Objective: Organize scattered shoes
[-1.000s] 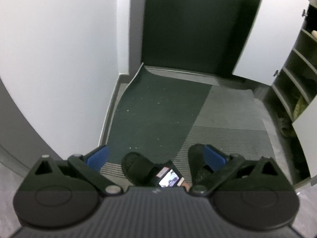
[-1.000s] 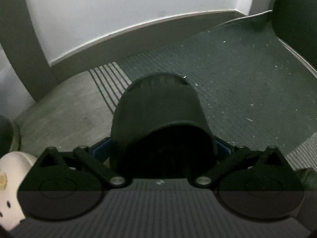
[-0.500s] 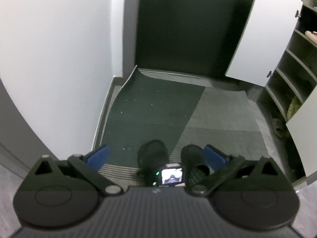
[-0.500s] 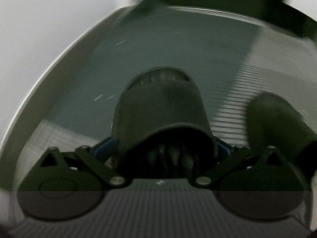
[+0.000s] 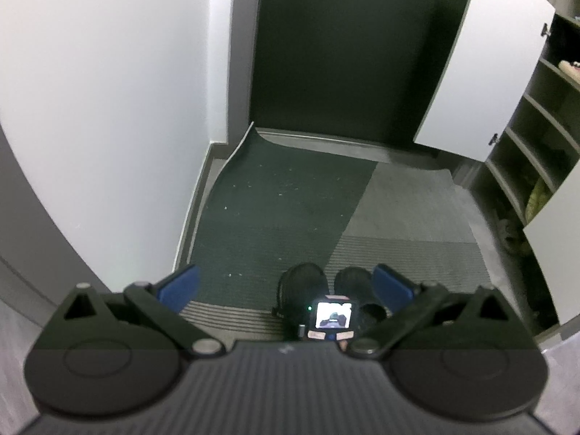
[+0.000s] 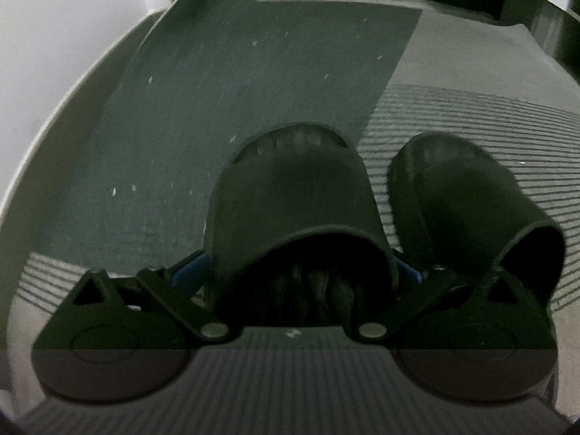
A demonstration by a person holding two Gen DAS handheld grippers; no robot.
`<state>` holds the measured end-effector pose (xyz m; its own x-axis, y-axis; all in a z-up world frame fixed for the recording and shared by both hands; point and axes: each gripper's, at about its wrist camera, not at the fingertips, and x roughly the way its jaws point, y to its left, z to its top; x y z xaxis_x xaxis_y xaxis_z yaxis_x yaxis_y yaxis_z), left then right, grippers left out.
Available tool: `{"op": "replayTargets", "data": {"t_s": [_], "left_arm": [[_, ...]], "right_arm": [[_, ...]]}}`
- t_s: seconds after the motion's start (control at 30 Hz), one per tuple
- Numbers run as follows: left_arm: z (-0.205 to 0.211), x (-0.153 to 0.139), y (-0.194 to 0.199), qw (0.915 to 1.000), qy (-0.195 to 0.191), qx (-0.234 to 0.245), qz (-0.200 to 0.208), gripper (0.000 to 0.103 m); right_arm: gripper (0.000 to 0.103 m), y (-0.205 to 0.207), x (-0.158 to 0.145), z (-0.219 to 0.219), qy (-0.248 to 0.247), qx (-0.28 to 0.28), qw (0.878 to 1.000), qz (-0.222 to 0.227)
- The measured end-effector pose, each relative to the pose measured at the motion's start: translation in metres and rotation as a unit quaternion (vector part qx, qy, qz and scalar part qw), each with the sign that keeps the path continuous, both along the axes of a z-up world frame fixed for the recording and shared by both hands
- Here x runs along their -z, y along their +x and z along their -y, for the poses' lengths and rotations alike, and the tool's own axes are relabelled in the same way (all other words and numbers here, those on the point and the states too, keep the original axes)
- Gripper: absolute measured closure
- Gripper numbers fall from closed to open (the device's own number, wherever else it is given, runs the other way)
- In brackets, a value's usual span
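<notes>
black rubber fills your right view: the right gripper (image 6: 295, 272) is pinched on a black slipper (image 6: 293, 195) from both sides near its open back, blue pads only just showing at either flank. the slipper's long axis runs straight ahead of the tool, toe away from you, low over the floor mat (image 6: 224, 83); whether its sole touches the mat you cannot tell from this angle. its mate, the second slipper (image 6: 467, 199), lies on the mat just beside it to the right, toe the same way, the two nearly parallel with a narrow gap between.

your left gripper (image 5: 286, 284) hangs higher and further back, fingers spread wide and holding nothing; the pair shows below it, near its right finger, with the right tool's lit screen over them.

judging by this, the coming move turns on that side gap: keep the held slipper's axis matched to its mate's, and your right hand is the nearer one. the open shoe cabinet (image 5: 536, 152) stands well off to the right.
</notes>
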<state>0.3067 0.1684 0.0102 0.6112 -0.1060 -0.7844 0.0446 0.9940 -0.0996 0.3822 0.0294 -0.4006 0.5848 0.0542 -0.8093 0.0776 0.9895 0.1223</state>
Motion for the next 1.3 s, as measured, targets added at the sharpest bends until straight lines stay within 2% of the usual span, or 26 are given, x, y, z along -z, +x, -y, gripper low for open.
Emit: {"op": "replayTargets", "data": {"t_s": [0.13,0.27,0.33,0.4,0.53,0.6,0.63,0.7,0.77,0.87,0.93,1.0,1.07,1.1,1.13,1.2,1.3], "left_arm": [[-0.004,-0.003,0.0,0.9999,-0.01,0.005,-0.002,0.0],[-0.016,-0.01,-0.002,0.9996,-0.026,-0.002,0.007,0.0],[-0.02,-0.013,-0.005,0.9994,-0.035,-0.002,0.009,0.0],[-0.022,-0.016,-0.009,0.9991,-0.04,-0.001,0.012,0.0],[-0.022,-0.019,-0.016,0.9987,-0.05,0.006,0.013,0.0],[-0.019,-0.019,-0.02,0.9983,-0.056,0.013,0.012,0.0],[-0.018,-0.02,-0.021,0.9982,-0.056,0.015,0.012,0.0],[-0.015,-0.019,-0.022,0.9982,-0.056,0.019,0.012,0.0],[-0.011,-0.016,-0.021,0.9982,-0.055,0.022,0.006,0.0],[-0.008,-0.011,-0.017,0.9983,-0.054,0.022,-0.003,0.0],[-0.004,-0.007,-0.013,0.9986,-0.048,0.02,-0.007,0.0],[0.0,-0.004,-0.01,0.9989,-0.041,0.017,-0.009,0.0],[0.003,-0.001,-0.005,0.9991,-0.038,0.013,-0.012,0.0],[0.005,0.0,-0.002,0.9992,-0.036,0.011,-0.014,0.0],[0.006,0.001,0.0,0.9993,-0.035,0.011,-0.013,0.0],[0.008,0.003,0.003,0.9996,-0.026,0.006,-0.009,0.0],[0.012,0.005,0.006,0.9998,-0.017,0.005,-0.008,0.0]], "right_arm": [[0.0,-0.003,0.002,0.0,0.008,0.001,1.0,0.011],[0.0,-0.022,-0.01,0.017,0.054,0.019,0.997,0.055],[0.0,-0.044,-0.028,0.027,0.069,0.015,0.991,0.113],[0.001,-0.061,-0.042,0.034,0.062,0.009,0.986,0.156],[0.005,-0.078,-0.057,0.055,0.043,0.049,0.978,0.199],[0.01,-0.081,-0.055,0.07,0.046,0.079,0.977,0.192],[0.019,-0.083,-0.047,0.081,0.057,0.098,0.978,0.175],[0.031,-0.084,-0.038,0.093,0.07,0.119,0.978,0.155],[0.033,-0.082,-0.02,0.103,0.09,0.139,0.979,0.122],[0.039,-0.078,-0.008,0.102,0.098,0.139,0.98,0.106],[0.058,-0.066,0.005,0.097,0.097,0.139,0.983,0.073],[0.064,-0.056,0.013,0.091,0.09,0.132,0.986,0.05],[0.069,-0.049,0.017,0.089,0.085,0.126,0.987,0.058],[0.084,-0.046,0.018,0.09,0.09,0.13,0.986,0.06],[0.088,-0.044,0.017,0.093,0.103,0.14,0.983,0.062],[0.089,-0.038,0.016,0.096,0.13,0.148,0.978,0.07],[0.092,-0.027,0.008,0.082,0.117,0.112,0.985,0.066]]}}
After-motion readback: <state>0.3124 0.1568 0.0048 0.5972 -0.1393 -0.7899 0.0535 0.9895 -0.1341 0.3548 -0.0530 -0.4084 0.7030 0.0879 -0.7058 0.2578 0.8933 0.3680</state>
